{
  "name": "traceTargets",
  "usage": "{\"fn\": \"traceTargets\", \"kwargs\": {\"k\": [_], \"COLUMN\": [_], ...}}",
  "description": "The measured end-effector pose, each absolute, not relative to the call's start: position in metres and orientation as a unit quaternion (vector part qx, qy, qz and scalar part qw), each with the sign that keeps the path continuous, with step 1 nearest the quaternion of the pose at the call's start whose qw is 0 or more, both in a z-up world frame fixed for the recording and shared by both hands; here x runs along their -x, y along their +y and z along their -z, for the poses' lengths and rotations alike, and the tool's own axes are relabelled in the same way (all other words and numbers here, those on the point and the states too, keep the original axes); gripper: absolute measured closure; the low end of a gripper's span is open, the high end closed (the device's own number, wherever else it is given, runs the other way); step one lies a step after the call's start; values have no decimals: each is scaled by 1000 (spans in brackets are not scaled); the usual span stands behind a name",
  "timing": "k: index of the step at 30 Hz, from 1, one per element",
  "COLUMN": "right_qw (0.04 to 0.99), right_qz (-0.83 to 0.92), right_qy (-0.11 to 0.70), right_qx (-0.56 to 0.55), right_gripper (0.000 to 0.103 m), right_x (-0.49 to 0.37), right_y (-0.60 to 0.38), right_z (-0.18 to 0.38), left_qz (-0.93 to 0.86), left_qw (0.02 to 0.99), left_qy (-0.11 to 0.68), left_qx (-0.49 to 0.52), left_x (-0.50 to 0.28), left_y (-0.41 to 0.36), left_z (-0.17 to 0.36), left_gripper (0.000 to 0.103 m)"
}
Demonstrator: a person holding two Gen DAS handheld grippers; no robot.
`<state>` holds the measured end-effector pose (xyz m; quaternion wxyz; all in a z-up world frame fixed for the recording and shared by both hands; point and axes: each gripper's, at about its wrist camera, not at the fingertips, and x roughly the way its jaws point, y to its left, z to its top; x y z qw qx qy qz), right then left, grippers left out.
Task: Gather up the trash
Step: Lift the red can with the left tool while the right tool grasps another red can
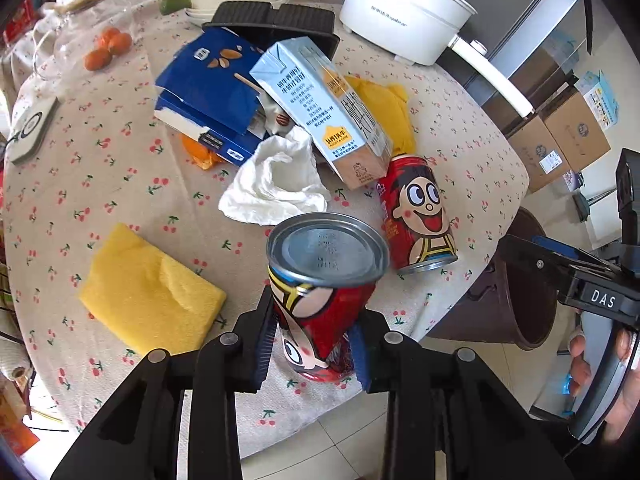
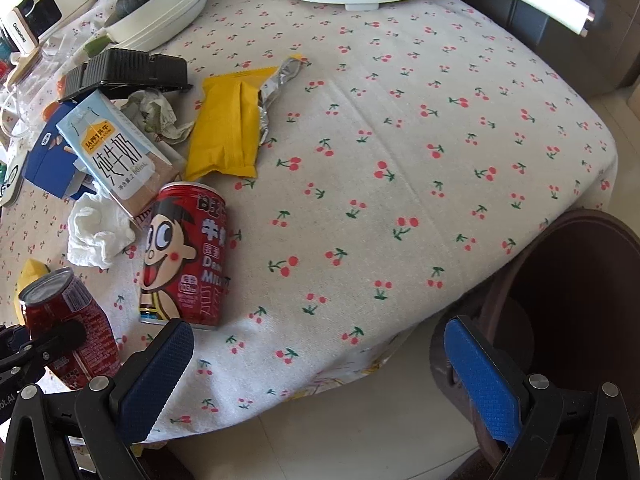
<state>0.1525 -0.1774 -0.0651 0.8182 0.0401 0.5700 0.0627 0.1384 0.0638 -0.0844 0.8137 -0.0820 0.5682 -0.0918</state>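
The left gripper's pads (image 1: 264, 344) cover the lower sides of the red can (image 1: 320, 304), the milk carton (image 1: 320, 108) hides part of the yellow wrapper (image 1: 384, 108) near the table's far edge, and the brown bin (image 2: 580, 300) runs off the right wrist view's right edge.

We see both views in bright, even daylight, and the tablecloth (image 2: 400, 128) is washed pale toward its far edge. Shadows under the cans (image 1: 416, 212) are soft and short. The pot (image 1: 400, 12) shows mild glare. Fisheye bending curves the table's edges, dark vignetting fills the corners, and the centre stays sharp.
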Motion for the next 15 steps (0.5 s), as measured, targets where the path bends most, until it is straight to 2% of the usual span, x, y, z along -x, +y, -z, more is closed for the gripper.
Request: {"fn": "traceTargets", "kwargs": {"k": [6, 15], "right_qw": [816, 800], "right_qz": [-96, -140], "right_qy": [568, 581], "right_qx": [-48, -56], "right_gripper": [0, 18], "right_x": [-163, -170], "right_y": [-137, -83], "right_z": [70, 94], "left_qz": [79, 77], "left_qw": [822, 824], "left_qy": [558, 552], "left_qx": [81, 100], "left_x": [-129, -123], "left_y": [88, 106], "left_z": [77, 71], "left_gripper": [69, 69]}}
